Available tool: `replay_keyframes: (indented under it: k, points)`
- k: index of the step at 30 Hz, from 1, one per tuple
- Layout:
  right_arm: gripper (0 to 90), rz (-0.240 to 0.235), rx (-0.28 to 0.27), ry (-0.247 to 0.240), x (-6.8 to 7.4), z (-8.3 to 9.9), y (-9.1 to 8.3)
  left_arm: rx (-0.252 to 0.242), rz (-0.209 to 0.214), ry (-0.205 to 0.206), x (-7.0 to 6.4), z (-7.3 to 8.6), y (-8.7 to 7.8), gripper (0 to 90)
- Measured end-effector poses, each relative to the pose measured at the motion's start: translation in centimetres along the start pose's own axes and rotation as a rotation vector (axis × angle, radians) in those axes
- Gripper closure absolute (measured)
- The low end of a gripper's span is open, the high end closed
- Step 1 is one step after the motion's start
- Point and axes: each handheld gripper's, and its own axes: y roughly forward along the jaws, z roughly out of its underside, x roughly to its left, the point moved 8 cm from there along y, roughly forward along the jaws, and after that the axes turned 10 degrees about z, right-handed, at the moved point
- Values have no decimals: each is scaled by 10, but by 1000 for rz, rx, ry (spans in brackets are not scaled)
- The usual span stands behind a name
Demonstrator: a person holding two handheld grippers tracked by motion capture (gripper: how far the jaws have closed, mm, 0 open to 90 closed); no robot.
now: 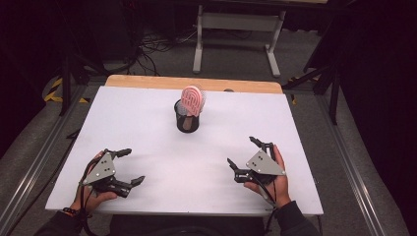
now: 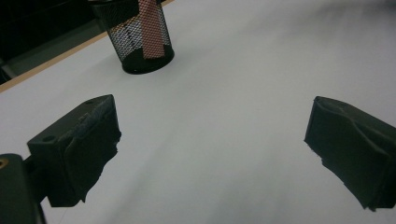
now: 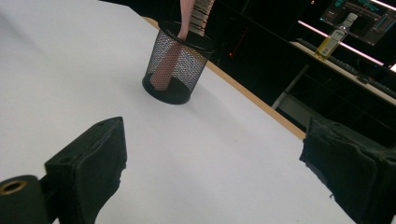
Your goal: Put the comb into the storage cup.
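Pink hairbrush (image 1: 192,100) upright in black mesh cup (image 1: 187,120); left gripper (image 1: 129,167), right gripper (image 1: 242,152) wide open, empty, well apart — seemingly finished.

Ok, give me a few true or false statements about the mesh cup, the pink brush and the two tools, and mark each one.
1. The pink brush stands handle-down in the black mesh cup. True.
2. The left tool is shut on the brush. False: its jaws are wide open, holding nothing.
3. The right tool is open. True.
4. The cup lies tipped over on the white table. False: it stands upright.
5. Both tools touch the cup. False: both are well short of it.
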Motion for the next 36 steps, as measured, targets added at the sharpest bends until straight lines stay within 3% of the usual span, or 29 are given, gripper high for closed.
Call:
replay_keyframes:
  k: [36]
  points:
    - [53,7,87,27,-8,52,-13,7,-4,7,0,0,2,39]
